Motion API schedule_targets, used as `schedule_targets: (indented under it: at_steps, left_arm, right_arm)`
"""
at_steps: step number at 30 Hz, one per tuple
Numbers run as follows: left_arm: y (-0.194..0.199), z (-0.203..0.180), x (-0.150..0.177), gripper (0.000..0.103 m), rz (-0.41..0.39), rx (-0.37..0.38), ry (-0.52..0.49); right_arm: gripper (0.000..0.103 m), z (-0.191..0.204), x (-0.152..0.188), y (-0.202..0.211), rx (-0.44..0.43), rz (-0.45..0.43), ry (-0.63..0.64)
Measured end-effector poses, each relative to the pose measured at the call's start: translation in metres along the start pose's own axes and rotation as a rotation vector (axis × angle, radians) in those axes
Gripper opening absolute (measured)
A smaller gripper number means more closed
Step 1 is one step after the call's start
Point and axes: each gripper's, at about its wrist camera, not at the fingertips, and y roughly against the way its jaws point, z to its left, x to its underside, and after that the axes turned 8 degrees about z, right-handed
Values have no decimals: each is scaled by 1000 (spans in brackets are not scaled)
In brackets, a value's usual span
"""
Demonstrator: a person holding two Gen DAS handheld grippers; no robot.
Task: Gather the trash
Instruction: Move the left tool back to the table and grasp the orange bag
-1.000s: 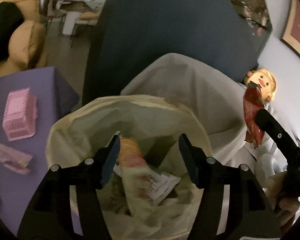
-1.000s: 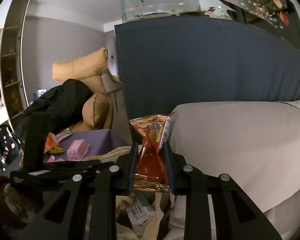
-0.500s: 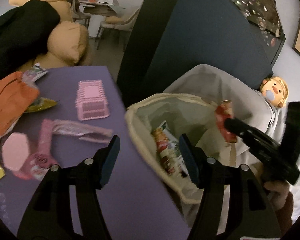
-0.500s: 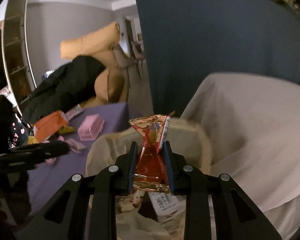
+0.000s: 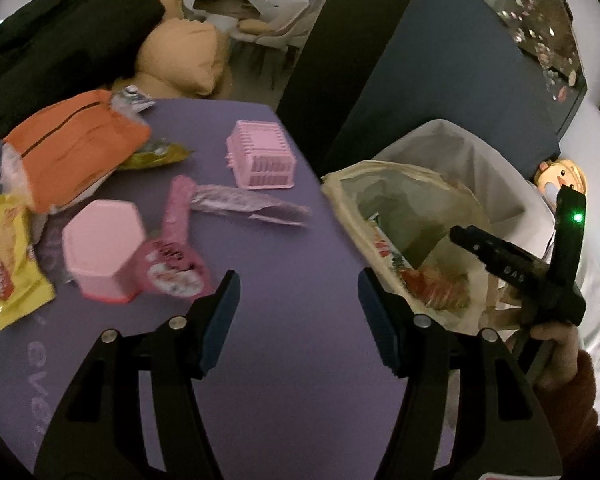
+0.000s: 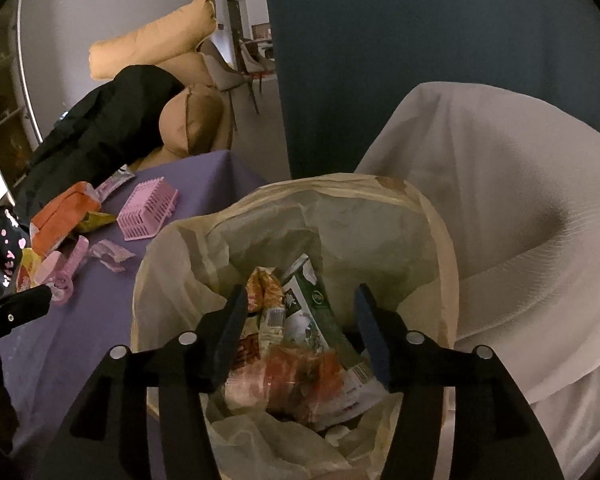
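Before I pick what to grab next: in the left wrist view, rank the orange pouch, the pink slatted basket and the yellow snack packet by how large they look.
1. orange pouch, clearly largest.
2. and 3. pink slatted basket and yellow snack packet: too alike to rank; the packet is cut off at the picture's edge.
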Motion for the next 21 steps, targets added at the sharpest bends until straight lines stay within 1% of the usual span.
schedule_targets:
  at_steps: [3, 6, 10, 12, 18, 21]
  left_arm:
    - [9, 15, 6, 58, -15, -27, 13]
    - [20, 32, 11, 58, -28, -47, 27]
    - [46, 62, 14, 58, -76, -82, 67]
    - [60, 79, 16, 58, -104, -102, 93]
    - [91, 125, 22, 58, -165, -171, 151]
    - [99, 146, 21, 58, -188, -171, 153]
  right_arm:
    - [52, 8, -1, 8, 6, -10, 14]
    - [52, 22, -4, 14, -12, -22, 29]
    - [52, 48, -10, 22, -42, -47, 57]
    - [52, 68, -13, 24, -65, -54, 88]
    - [53, 122, -16, 17, -118, -31, 209]
    - [53, 144, -18, 9, -162, -7, 239]
